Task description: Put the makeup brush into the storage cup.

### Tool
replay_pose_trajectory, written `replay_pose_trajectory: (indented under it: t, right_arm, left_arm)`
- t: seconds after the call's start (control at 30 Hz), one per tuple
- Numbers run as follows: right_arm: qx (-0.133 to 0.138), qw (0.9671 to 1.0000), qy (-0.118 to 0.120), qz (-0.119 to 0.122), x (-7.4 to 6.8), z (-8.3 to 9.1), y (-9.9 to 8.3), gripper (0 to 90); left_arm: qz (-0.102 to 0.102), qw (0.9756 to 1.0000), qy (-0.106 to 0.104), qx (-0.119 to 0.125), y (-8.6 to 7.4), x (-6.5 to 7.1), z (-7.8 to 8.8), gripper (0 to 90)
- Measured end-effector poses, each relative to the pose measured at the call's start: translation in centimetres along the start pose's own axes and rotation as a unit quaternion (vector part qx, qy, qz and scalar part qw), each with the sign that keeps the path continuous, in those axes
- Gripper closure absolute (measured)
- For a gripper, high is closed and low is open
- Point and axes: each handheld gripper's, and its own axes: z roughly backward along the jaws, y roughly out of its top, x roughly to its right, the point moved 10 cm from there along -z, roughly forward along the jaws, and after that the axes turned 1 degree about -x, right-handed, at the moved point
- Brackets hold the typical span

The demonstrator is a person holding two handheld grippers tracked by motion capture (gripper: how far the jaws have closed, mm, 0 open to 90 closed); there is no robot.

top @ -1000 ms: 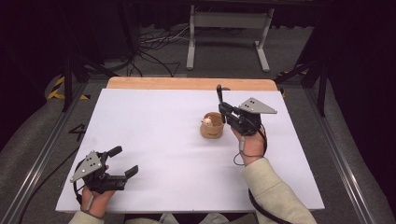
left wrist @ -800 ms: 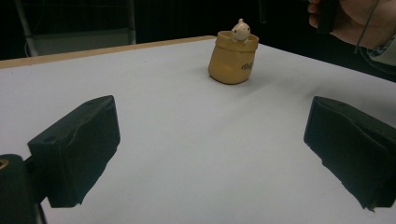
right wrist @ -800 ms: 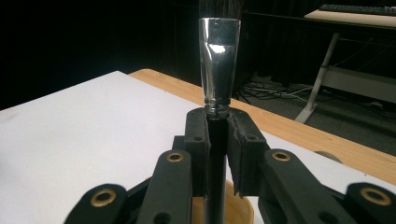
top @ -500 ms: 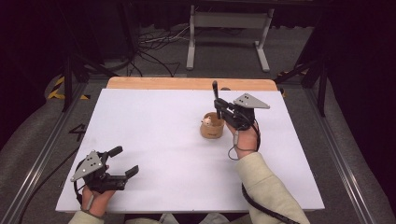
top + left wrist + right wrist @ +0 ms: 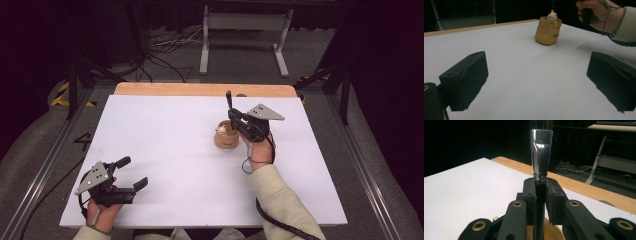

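High view: my right gripper (image 5: 235, 120) is over the small tan sack-shaped holder (image 5: 226, 138), right of centre on the white table sheet (image 5: 175, 150). It has a thin black brush with a metal ferrule (image 5: 229, 102) standing upright, bristle end up, handle end down by the holder's mouth. My left gripper (image 5: 131, 175) sits near the front-left corner, well apart from all that, carrying nothing.

Left gripper view: my 2 jaws are spread wide, bare sheet between them. The holder (image 5: 548, 31) is far ahead with a small white figure (image 5: 552, 16) poking out of its top. My right hand (image 5: 599, 12) is just above and beside it.

Right gripper view: jaws clamped narrow on the black handle, silver ferrule (image 5: 541, 155) right above the pads, bristles cut off at the frame top. Holder rim shows blurred below the jaws; can't tell if the handle tip is inside it or touching.

Risks, my read: the holder looks light and unbraced, so any sideways pull from the handle could tip or drag it. The grip is a thin round shaft between 2 pads, so it could rotate or slip if it catches the rim or the figure. Left is too far away to steady anything.
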Motion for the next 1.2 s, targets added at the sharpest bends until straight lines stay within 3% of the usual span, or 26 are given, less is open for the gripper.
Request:
replay_pose_trajectory:
  t: [0.9,1.03,1.17,1.2]
  right_arm:
    - [-0.024,0.9996,0.000,-0.015,0.1,-1.2,-2.8,78.6]
    - [-0.023,0.9996,0.000,-0.016,0.3,-1.1,-2.8,69.5]
    - [-0.013,0.9998,0.001,-0.018,0.8,-0.6,-2.4,53.6]
    - [-0.012,0.9998,0.000,-0.016,0.9,-0.5,-2.4,53.6]
  left_arm:
    - [0.002,1.0000,-0.001,-0.001,-0.1,0.0,0.0,4.2]
    - [0.003,1.0000,-0.001,0.000,0.0,0.0,0.0,4.2]
    - [0.002,1.0000,0.000,-0.001,-0.1,0.0,0.0,4.2]
    - [0.001,1.0000,-0.001,-0.004,-0.1,0.0,0.1,4.2]
